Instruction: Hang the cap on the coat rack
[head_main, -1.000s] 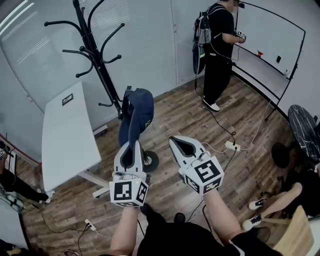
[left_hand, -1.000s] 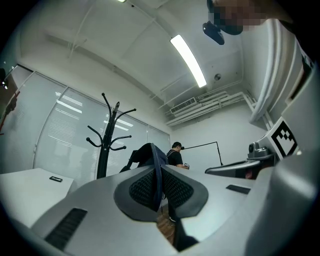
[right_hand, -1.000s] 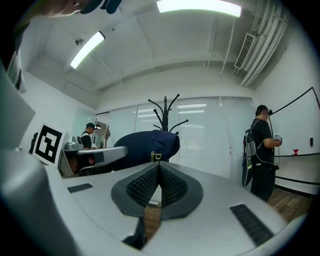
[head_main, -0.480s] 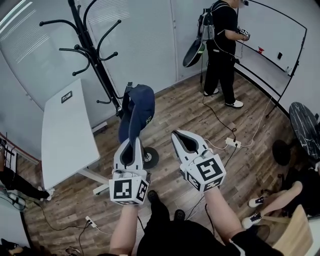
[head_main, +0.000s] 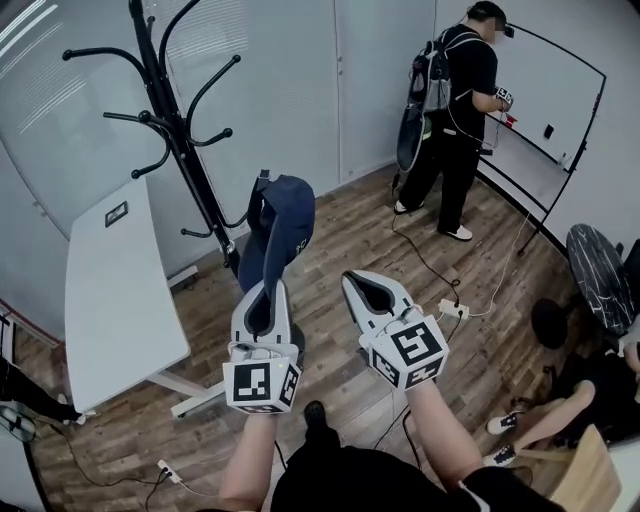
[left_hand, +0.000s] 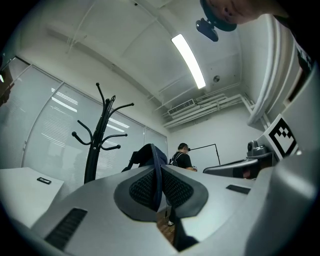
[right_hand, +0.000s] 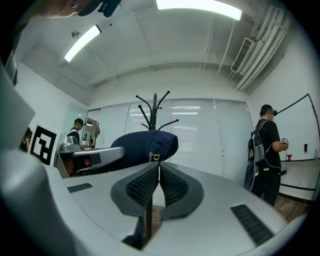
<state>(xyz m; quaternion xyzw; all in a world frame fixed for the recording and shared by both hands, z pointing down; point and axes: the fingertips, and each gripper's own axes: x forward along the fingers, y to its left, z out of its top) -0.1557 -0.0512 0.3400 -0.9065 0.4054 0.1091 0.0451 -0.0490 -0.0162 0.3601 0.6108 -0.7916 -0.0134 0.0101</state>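
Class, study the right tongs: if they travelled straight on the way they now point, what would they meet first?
Most likely the navy cap held by the left tongs; it sits dead ahead of the shut right tongs, coat rack behind. Depth is unclear.

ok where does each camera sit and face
Head view: on the person's head, facing steeply down at the wood floor; both forearms, left tool and right tool show.
Left gripper view: on the left tool, looking along its jaws, shut on the cap.
Right gripper view: on the right tool, along its shut, empty jaws.
All three share the cap and the coat rack.
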